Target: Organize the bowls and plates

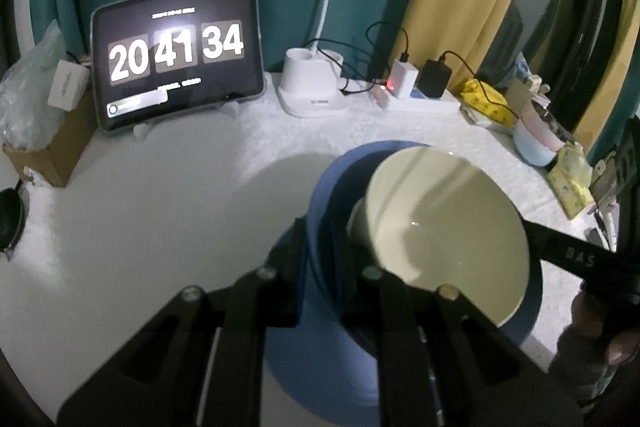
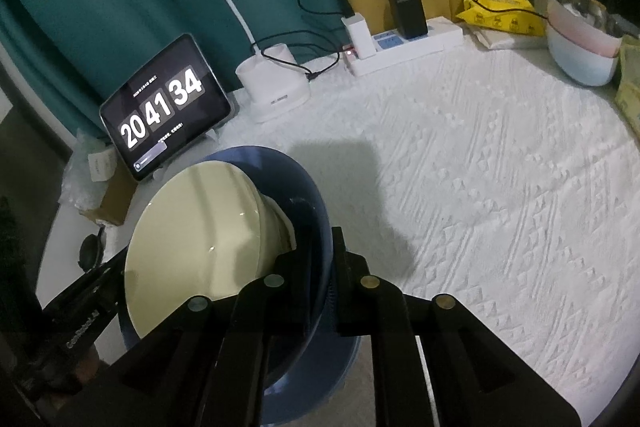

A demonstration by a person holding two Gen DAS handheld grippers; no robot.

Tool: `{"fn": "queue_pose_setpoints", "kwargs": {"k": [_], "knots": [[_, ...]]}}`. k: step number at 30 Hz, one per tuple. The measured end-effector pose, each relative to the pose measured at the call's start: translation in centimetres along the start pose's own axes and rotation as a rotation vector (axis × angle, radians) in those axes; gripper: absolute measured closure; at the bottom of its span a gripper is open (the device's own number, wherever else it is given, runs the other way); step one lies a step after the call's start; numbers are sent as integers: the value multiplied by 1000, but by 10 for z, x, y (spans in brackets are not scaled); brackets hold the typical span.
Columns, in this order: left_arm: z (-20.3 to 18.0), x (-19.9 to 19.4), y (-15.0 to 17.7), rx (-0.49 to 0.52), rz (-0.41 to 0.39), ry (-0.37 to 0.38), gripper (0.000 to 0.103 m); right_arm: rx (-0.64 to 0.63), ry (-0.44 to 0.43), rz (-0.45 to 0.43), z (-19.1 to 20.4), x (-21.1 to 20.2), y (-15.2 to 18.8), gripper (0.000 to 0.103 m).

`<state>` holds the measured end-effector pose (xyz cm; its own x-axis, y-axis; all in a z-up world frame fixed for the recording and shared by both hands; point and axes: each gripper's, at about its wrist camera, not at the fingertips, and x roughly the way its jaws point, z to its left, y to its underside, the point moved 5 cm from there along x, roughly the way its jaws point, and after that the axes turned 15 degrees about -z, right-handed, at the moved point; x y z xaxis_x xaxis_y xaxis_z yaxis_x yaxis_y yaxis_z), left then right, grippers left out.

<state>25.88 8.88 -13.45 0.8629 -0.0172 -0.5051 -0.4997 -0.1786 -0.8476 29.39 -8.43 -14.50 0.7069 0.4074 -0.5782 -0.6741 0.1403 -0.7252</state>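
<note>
The left gripper and the right gripper each pinch a side of the big round blue bowl's rim, jaws squeezed nearly shut on it; two grips keep it steady, likely; the smaller cream bowl sits tipped inside — both just above the white cloth-covered desk.

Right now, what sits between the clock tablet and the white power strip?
The white desk lamp base, seen in both wrist views, stands between the tablet and power strip.
</note>
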Motion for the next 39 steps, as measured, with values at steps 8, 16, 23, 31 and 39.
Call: {"fn": "queue_pose_setpoints", "kwargs": {"k": [8, 16, 23, 31, 39], "knots": [[-1, 1, 0, 32, 15, -4, 92, -5, 7, 6, 1, -1, 1, 92], [-2, -1, 1, 37, 33, -30, 90, -16, 21, 28, -1, -3, 1, 91], [-2, -7, 2, 36, 22, -43, 89, -57, 62, -5, -5, -11, 0, 69], [-5, -14, 4, 54, 16, -62, 89, -59, 83, -20, -11, -20, -1, 52], [-6, -19, 5, 65, 6, -65, 88, -65, 69, -21, -10, -30, 3, 49]]}}
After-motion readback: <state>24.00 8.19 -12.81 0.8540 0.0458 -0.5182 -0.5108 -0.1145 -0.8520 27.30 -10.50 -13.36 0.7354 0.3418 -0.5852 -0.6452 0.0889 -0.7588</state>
